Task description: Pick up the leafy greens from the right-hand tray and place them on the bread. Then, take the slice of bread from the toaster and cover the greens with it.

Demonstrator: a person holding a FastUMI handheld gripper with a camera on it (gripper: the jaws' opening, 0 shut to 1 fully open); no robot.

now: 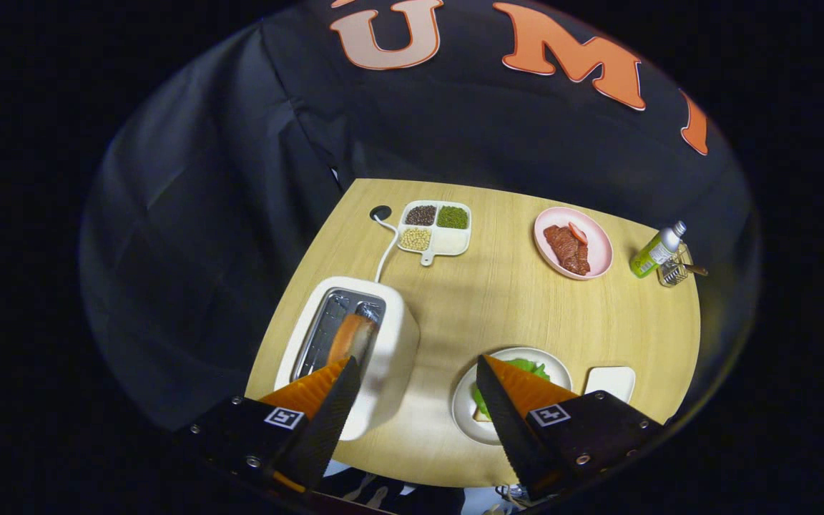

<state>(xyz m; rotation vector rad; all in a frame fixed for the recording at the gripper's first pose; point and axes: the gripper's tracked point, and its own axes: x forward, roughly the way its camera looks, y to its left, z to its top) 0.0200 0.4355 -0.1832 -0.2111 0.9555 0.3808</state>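
Fingers of the gripper [418,372] stand spread wide above the near edge of the desk [498,307], pinching nothing. The left fingertip sits over the toaster [390,343], which stands near the desk's near left corner; a bread slice [351,337] stands in its slot, just ahead of that tip. The right fingertip overlaps a plate [562,368] by the near edge, where greens [533,368] lie on a slice of bread [481,415] whose corner peeks out beside the finger. A small white tray [611,381] sits just right of the plate. Toward the far edge lie a divided dish [435,227] of beans and grains, with a cord [385,250] running from the toaster to a hole near the far left corner, and a pink plate [574,242] of meat. A bottle [657,249] leans in a wire holder [677,270] at the far right corner.
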